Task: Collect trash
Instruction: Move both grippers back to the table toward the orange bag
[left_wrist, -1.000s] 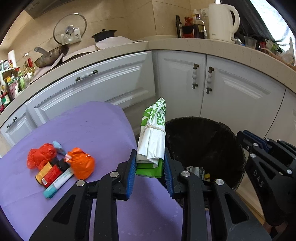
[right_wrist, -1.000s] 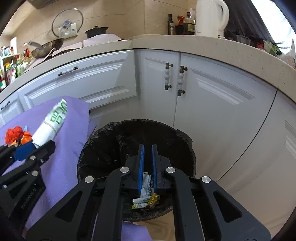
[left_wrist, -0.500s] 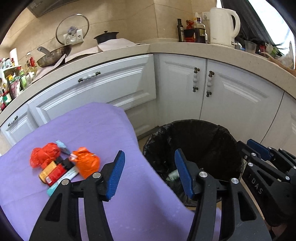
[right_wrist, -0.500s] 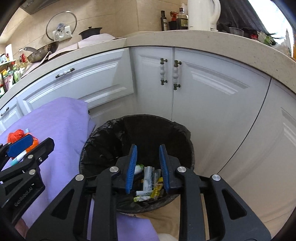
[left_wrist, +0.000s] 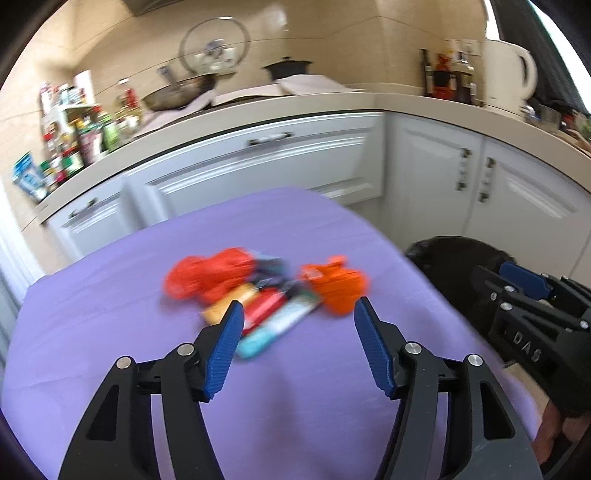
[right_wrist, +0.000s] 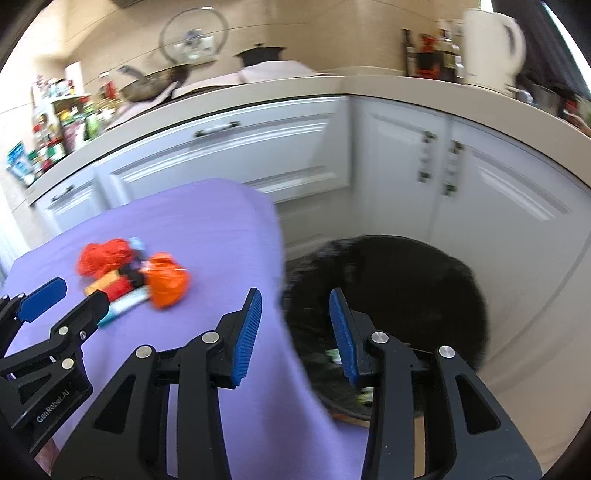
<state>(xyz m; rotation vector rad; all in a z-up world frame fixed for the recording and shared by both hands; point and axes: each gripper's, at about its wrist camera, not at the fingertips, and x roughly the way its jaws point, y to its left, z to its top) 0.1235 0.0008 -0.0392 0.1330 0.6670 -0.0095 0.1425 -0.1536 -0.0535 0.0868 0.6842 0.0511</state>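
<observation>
trash pile (left_wrist: 266, 295) on table (left_wrist: 110, 314) — bin (right_wrist: 388, 314) right, cabinets (left_wrist: 258, 166) behind

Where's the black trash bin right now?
The black bag-lined trash bin stands on the floor just right of the purple-covered table, before the white cabinet doors; the open right tongs hang at its near rim.

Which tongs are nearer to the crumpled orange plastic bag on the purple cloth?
Left. The left tongs open just before the crumpled orange plastic bag; the right tongs hang farther away, at the black bin.
</observation>
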